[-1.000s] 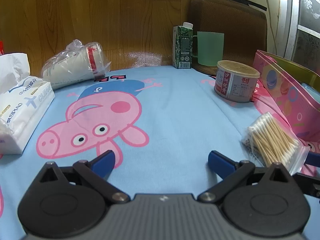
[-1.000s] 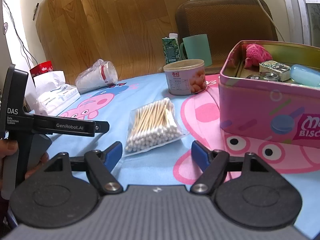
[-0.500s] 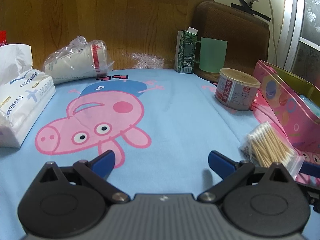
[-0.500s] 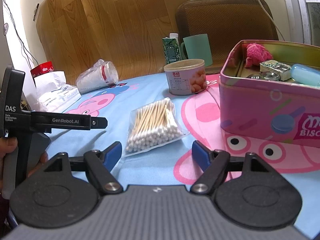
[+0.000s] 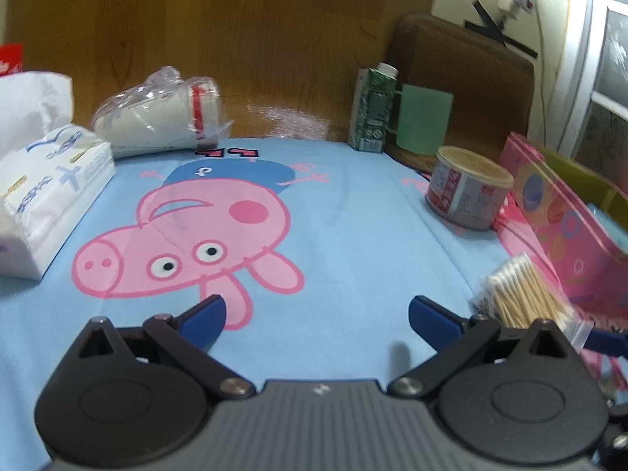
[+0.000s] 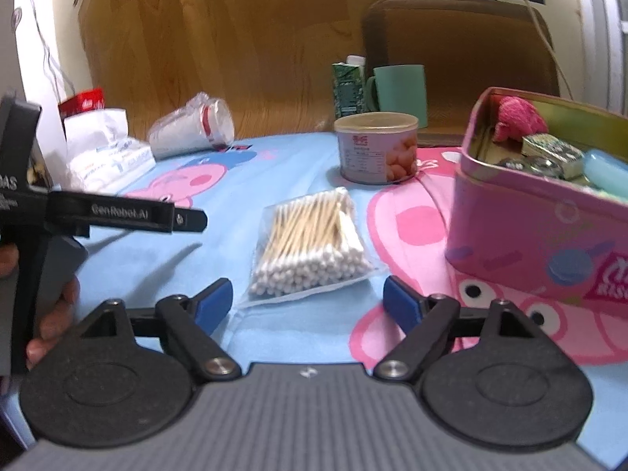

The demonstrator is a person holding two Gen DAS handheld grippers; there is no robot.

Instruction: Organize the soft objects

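A clear bag of cotton swabs [image 6: 310, 245] lies on the blue cartoon-pig cloth [image 6: 251, 180], just ahead of my right gripper [image 6: 308, 304], which is open and empty. The bag also shows at the right of the left wrist view [image 5: 522, 298]. My left gripper [image 5: 316, 316] is open and empty above the cloth [image 5: 353, 235]. An open pink tin [image 6: 541, 227] at the right holds a pink plush [image 6: 516, 117] and small items. A tissue pack [image 5: 47, 200] lies at the left.
A sleeve of paper cups [image 5: 157, 121], a green carton [image 5: 373, 110], a green mug [image 5: 424, 125] and a lidded can [image 5: 467, 192] stand toward the back. A wooden board and a brown chair back rise behind. The left gripper's body [image 6: 78, 216] is at the left of the right wrist view.
My left gripper has pulled back and turned slightly left, so the swab bag sits farther right in its view. My right gripper has moved a little closer to the swab bag.
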